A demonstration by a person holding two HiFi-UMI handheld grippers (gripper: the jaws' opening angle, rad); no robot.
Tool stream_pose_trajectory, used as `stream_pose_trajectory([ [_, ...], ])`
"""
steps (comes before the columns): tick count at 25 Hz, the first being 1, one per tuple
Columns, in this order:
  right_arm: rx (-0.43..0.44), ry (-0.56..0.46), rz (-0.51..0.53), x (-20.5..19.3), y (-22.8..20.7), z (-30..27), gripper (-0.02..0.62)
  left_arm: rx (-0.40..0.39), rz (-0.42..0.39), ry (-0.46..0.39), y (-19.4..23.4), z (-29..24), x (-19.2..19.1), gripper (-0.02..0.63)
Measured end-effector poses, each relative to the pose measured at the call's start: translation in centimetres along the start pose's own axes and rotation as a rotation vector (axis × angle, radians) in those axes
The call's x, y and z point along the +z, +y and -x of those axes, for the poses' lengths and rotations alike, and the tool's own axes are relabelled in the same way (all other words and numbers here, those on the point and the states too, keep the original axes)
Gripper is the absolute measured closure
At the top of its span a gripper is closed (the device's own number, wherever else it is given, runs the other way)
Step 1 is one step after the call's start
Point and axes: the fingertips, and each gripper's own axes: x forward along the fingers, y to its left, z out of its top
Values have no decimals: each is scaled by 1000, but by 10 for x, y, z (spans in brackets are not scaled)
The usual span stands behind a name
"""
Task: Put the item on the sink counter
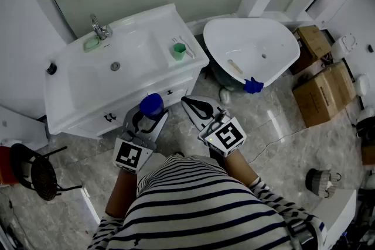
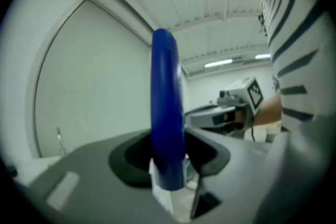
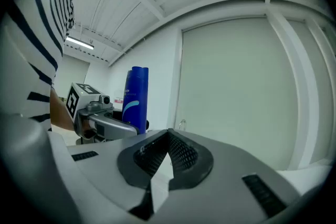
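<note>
Left gripper (image 1: 150, 120) pinches the upright blue bottle (image 1: 151, 105); right gripper (image 1: 192, 105) is pressed together.

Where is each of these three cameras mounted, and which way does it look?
Head view: on the person's head, looking steeply down at the counter; shows the striped shirt, left gripper and right gripper.
Left gripper view: on the left gripper, looking along its jaws, closed on a blue bottle; shirt at right.
Right gripper view: on the right gripper, looking along its shut jaws at a wall; shirt at left.
Shared: each gripper view shows the other gripper, and all three the bottle.
</note>
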Motion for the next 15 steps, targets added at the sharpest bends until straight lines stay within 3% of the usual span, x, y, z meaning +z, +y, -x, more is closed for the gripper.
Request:
stream_pose_trajectory([
  [15, -8, 0, -6, 6, 3, 1, 589, 5, -4, -13, -1, 5, 4, 428],
])
